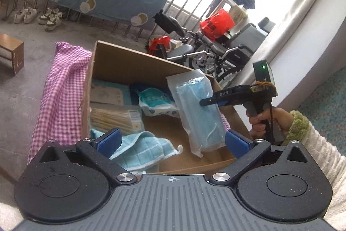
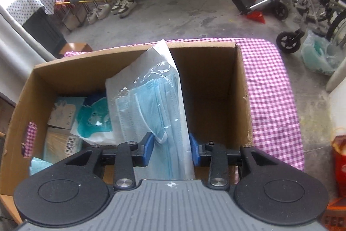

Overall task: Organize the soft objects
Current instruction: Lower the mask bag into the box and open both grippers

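Inside an open cardboard box (image 1: 121, 62) set on a pink checked cloth (image 1: 62, 83), seen from the left wrist, a clear pack of blue face masks (image 1: 194, 105) stands tilted against the right wall, well ahead of the left gripper (image 1: 173, 140), whose blue pads (image 1: 109, 139) are spread wide with nothing between them; a light blue towel (image 1: 142, 151) lies just beyond the left pad. The right gripper (image 1: 207, 101), held in a person's hand (image 1: 261, 120), reaches in from the right with its fingers at the pack; whether they press on it cannot be told from here. The letters "DAS" are readable on its arm. Also in the box are a white and blue wipes pouch (image 1: 155, 103), a pack of wooden sticks (image 1: 114, 120) and a pale box (image 1: 110, 94); their print is too small to read. From the right wrist, the mask pack (image 2: 160, 105) rises between the right gripper (image 2: 172, 149) fingers, which stand partly open, its plastic edges close to both blue pads (image 2: 148, 148); contact cannot be told. A barcode shows on a package (image 2: 71, 142) at lower left.
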The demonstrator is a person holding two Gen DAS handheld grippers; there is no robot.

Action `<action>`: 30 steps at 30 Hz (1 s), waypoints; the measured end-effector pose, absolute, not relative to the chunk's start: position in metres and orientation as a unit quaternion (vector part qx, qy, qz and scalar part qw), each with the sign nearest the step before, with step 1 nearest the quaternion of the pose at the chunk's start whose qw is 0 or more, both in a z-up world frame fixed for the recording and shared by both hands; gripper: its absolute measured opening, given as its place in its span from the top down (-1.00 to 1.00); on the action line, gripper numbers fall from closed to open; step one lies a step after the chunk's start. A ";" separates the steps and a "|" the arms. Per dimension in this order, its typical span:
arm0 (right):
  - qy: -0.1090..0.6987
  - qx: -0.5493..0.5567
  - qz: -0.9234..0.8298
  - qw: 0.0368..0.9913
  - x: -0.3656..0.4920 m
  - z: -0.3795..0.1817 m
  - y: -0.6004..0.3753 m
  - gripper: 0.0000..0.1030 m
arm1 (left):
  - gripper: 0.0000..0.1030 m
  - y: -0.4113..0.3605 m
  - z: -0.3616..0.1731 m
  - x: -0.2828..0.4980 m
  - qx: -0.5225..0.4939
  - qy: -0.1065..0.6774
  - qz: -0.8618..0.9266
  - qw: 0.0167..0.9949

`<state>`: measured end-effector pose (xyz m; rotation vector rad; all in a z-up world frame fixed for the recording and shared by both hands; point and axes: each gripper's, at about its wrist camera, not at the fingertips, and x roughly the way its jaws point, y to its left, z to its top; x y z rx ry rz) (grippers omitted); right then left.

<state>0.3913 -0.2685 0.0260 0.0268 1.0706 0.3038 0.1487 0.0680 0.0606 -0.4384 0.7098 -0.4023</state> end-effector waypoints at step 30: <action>0.551 -0.076 0.036 0.830 0.423 -0.022 -0.225 0.22 | -0.99 0.107 0.024 0.129 -0.242 0.361 -0.175 0.883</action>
